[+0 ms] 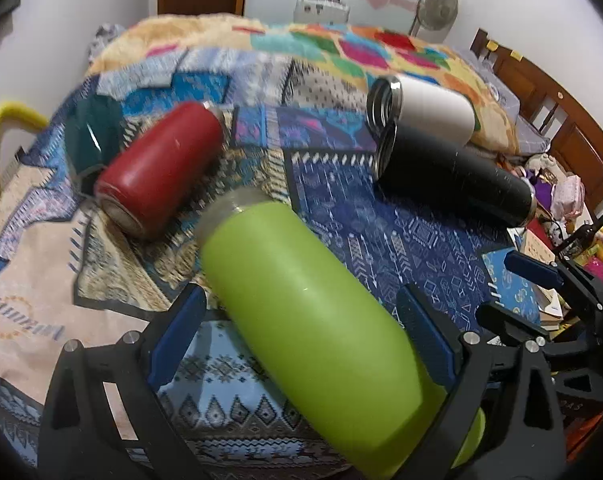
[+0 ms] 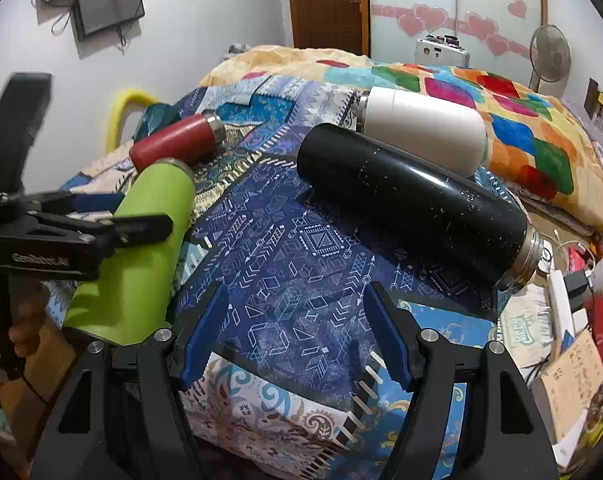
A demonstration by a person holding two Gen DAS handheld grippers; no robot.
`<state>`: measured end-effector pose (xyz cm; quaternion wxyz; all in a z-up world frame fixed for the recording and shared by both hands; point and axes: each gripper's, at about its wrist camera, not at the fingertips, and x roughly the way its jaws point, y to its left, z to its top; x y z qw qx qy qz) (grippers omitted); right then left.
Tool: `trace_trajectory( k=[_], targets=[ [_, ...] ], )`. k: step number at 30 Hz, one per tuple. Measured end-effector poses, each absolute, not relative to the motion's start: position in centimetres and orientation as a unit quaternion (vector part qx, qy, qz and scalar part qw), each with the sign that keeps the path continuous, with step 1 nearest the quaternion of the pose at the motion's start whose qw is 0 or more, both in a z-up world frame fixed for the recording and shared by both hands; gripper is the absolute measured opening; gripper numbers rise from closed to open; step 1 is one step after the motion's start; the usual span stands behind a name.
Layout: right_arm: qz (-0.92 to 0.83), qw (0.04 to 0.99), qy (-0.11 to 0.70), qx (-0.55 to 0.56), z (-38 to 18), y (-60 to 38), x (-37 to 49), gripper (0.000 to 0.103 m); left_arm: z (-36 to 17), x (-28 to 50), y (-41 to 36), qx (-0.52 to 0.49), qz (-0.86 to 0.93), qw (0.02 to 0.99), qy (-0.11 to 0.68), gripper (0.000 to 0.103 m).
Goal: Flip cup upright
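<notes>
A lime green cup [image 1: 321, 320] lies on its side on the patterned bedspread [image 1: 413, 236], mouth pointing away. My left gripper [image 1: 301, 328] is open with its blue pads on either side of the green cup's body; whether they touch is unclear. In the right wrist view the green cup [image 2: 141, 256] lies at the left with the left gripper [image 2: 101, 224] over it. My right gripper [image 2: 297, 332] is open and empty above the blue bedspread [image 2: 301, 240]. A red cup [image 1: 161, 168], a black cup [image 1: 457, 180] and a white cup [image 1: 425, 108] also lie on their sides.
A dark teal object [image 1: 95, 136] lies behind the red cup. A colourful blanket [image 1: 361, 52] is piled at the back. Clutter of books and toys [image 1: 561, 216] sits past the bed's right edge. A yellow bar [image 1: 1, 136] stands at the left.
</notes>
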<state>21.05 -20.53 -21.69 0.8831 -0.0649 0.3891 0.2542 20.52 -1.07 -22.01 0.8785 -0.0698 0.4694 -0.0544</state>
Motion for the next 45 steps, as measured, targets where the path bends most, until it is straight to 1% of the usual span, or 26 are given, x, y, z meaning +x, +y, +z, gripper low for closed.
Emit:
trace_trajectory(
  k=[4, 6, 9, 15, 21, 25, 29, 38, 45],
  targets=[
    [0.257, 0.886, 0.384, -0.047, -22.0, -21.1, 21.3, 0.067, -22.7, 21.5, -1.6, -0.058, -0.051, 0.868, 0.490, 0.097],
    [0.258, 0.885, 0.385, -0.040, -22.2, -21.3, 21.5, 0.067, -22.7, 21.9, -2.1, -0.042, -0.054, 0.866, 0.496, 0.085],
    [0.254, 0.888, 0.382, -0.031, -22.3, -21.9, 21.7, 0.067, -22.6, 22.8, -2.7, -0.023, -0.077, 0.860, 0.503, 0.077],
    [0.254, 0.893, 0.372, -0.011, -22.0, -22.7, 21.8, 0.067, -22.4, 24.4, -4.4, 0.027, -0.110, 0.843, 0.527, 0.072],
    [0.250, 0.901, 0.354, -0.006, -21.5, -22.7, 21.4, 0.067, -22.0, 26.0, -5.1, 0.044, -0.114, 0.831, 0.543, 0.065],
    [0.250, 0.904, 0.346, -0.004, -20.9, -22.7, 21.5, 0.067, -20.8, 25.8, -4.9, 0.045, -0.106, 0.848, 0.518, 0.064],
    [0.249, 0.907, 0.340, -0.002, -20.3, -22.8, 21.7, 0.067, -18.9, 24.8, -3.6, 0.014, -0.109, 0.864, 0.492, 0.063],
    [0.259, 0.914, 0.313, 0.010, -17.8, -22.3, 21.2, 0.067, -14.6, 20.2, -1.2, -0.020, -0.108, 0.896, 0.430, 0.063],
    [0.261, 0.921, 0.289, -0.005, -16.1, -21.3, 20.3, 0.067, -11.8, 17.1, -0.4, -0.011, -0.099, 0.922, 0.374, 0.063]
  ],
)
